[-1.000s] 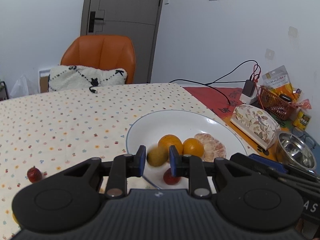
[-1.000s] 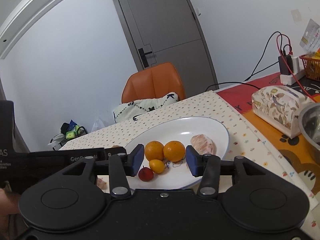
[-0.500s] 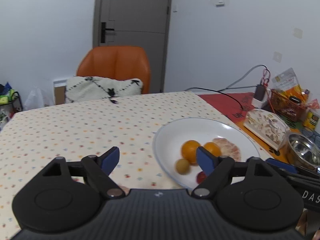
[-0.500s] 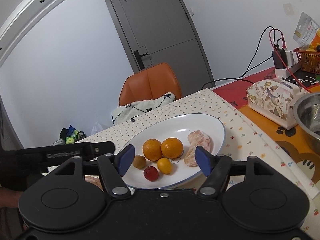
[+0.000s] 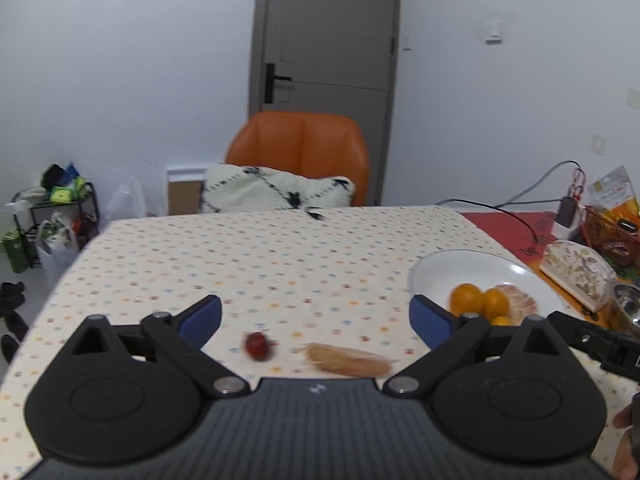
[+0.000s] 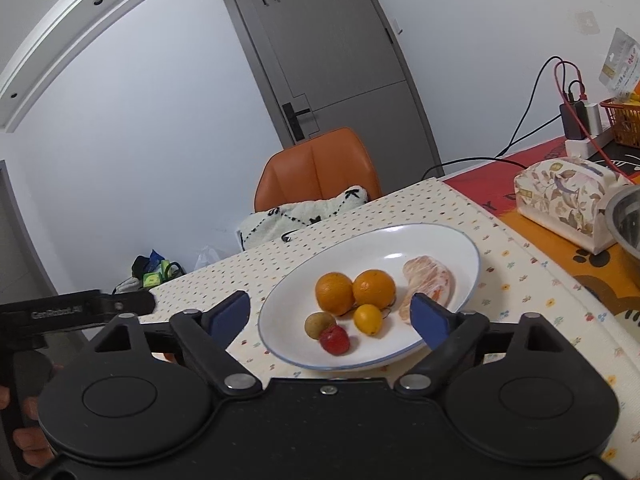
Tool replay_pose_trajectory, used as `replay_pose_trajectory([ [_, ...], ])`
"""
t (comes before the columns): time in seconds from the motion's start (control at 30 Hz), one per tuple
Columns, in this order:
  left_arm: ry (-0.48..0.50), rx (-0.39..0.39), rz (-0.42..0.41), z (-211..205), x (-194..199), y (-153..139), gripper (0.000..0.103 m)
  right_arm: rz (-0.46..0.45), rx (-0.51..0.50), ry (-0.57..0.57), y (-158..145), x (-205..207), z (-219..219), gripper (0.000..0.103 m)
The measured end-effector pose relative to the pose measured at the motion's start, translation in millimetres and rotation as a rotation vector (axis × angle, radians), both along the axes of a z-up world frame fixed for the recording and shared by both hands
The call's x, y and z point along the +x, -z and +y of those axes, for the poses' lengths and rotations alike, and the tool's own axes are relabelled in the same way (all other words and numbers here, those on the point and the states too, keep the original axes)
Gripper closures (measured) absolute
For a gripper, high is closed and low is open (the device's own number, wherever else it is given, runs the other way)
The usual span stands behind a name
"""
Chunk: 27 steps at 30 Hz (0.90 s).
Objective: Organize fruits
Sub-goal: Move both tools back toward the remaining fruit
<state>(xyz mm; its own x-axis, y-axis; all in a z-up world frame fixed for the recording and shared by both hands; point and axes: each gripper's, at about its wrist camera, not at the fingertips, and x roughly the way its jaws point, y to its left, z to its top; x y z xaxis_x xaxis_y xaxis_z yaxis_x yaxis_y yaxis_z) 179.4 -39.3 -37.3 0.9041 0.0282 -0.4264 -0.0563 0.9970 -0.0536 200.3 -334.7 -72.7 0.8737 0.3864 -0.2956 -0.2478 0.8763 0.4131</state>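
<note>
Now both jaws have just opened wide, nothing between.

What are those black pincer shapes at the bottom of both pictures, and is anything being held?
They are two hand-held grippers, each with its own camera looking along blue-padded fingers; a person carries one in each hand. The left gripper faces the dotted tablecloth, where a small red fruit and a peeled pale segment lie. The right gripper faces the white plate with two round oranges, a peeled citrus piece and smaller fruits. Both have just been opening; neither holds anything.
</note>
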Motion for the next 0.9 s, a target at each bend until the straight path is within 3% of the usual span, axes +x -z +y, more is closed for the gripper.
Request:
replay_pose_trajectory([
  [0.3, -0.091, -0.037, 0.038, 47.2, -23.3, 15.2, 0.002, -0.018, -0.024, -0.056, -6.6, -8.3, 26.8, 0.007],
  [0.67, -0.102, -0.077, 0.053, 76.7, -37.2, 30.8, 0.004, 0.005, -0.064, -0.137, -7.5, -6.3, 62.9, 0.007],
  [0.8, -0.083, -0.104, 0.062, 78.7, -35.4, 37.0, 0.009, 0.018, -0.081, -0.155, -7.3, -5.5, 74.0, 0.008],
  [0.9, -0.06, -0.125, 0.098, 80.6, -29.6, 45.7, 0.024, 0.024, -0.095, -0.178, -6.8, -5.2, 83.9, 0.009],
])
